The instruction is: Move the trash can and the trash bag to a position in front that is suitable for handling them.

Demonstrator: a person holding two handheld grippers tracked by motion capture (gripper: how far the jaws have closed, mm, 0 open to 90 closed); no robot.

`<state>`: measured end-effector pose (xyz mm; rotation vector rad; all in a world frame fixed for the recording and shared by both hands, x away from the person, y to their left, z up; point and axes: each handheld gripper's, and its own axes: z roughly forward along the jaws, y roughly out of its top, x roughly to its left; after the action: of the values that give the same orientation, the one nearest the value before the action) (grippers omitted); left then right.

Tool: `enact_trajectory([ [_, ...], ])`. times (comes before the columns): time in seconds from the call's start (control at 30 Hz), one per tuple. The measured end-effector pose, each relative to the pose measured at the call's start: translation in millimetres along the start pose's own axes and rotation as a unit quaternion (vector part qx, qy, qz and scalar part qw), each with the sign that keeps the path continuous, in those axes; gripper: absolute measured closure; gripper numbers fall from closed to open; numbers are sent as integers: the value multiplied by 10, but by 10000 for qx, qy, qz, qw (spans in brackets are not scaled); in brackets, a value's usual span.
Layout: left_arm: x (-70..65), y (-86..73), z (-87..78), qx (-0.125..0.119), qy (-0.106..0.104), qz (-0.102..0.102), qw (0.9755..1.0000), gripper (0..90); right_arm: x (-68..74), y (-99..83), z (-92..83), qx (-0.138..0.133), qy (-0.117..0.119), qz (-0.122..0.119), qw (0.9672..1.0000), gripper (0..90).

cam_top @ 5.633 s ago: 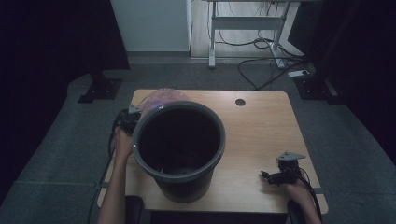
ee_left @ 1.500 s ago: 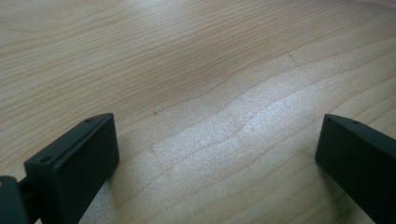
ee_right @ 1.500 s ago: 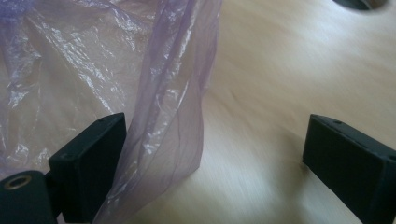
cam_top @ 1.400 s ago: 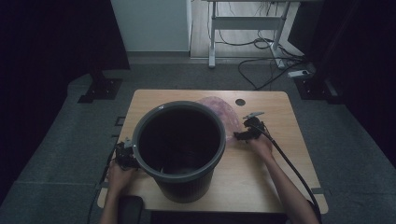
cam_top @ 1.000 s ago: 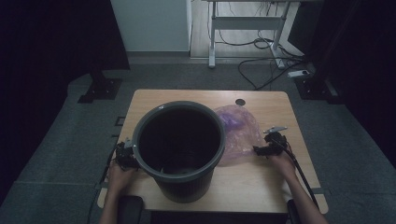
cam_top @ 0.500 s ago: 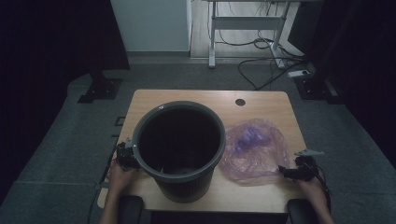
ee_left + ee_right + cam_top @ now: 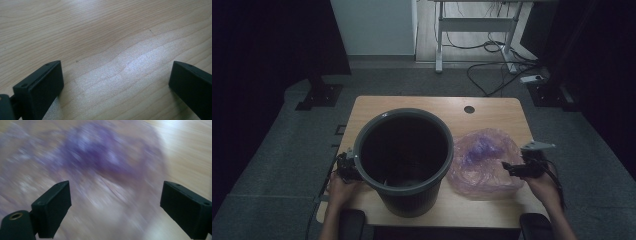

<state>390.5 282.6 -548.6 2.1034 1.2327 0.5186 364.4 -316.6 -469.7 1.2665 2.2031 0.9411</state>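
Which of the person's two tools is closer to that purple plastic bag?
The right tool. It sits at the bag's right edge, jaws open. The left tool is across the table, beyond the black bin.

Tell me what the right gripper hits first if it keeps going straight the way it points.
Most likely the purple plastic bag: the right gripper points at it with open jaws, and its own blurred view looks onto the bag. The gap between them is hard to judge.

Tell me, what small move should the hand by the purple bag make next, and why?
Probably lower the right gripper onto the near edge of the crumpled translucent purple plastic bag and pinch it. Its jaws stand open, nothing between them, just above the bag, which lies loose on the wooden table beside the empty dark round plastic bin, seemingly meant to line it.
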Motion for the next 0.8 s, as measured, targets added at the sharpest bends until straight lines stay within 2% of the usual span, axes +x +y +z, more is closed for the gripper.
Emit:
enact_trajectory([
  [0.1, -2, 0, -1, 1, 0, -4, 10000, 0, 126, 153, 307, 139, 284, -194, 9993, 126],
  [0.17, -3, -1, -1, 2, 2, -4, 10000, 0, 176, 190, 527, 400, 368, -398, 9977, 123],
  [0.23, -3, -1, -1, 1, 3, -4, 10000, 0, 208, 179, 720, 620, 379, -490, 9962, 116],
  [0.3, -4, -1, -1, 1, 3, -5, 10000, 0, 212, 146, 865, 839, 404, -489, 9945, 117],
  [0.4, -4, -1, -1, 1, 4, -6, 10000, 0, 193, 79, 992, 1132, 465, -457, 9914, 122],
  [0.43, -4, -1, -1, 1, 4, -6, 10000, 0, 184, 52, 1013, 1214, 468, -486, 9903, 110],
  [0.5, -6, -1, -1, 2, 7, -8, 10000, 0, 142, -3, 1001, 1158, 515, -335, 9914, 113],
  [0.57, -7, -1, -2, 2, 10, -10, 10000, 0, 93, -59, 949, 1125, 434, -261, 9924, 113],
  [0.8, -7, -1, -1, 3, 10, -10, 10000, 0, -80, -414, 589, 1079, 73, 186, 9940, 114],
])
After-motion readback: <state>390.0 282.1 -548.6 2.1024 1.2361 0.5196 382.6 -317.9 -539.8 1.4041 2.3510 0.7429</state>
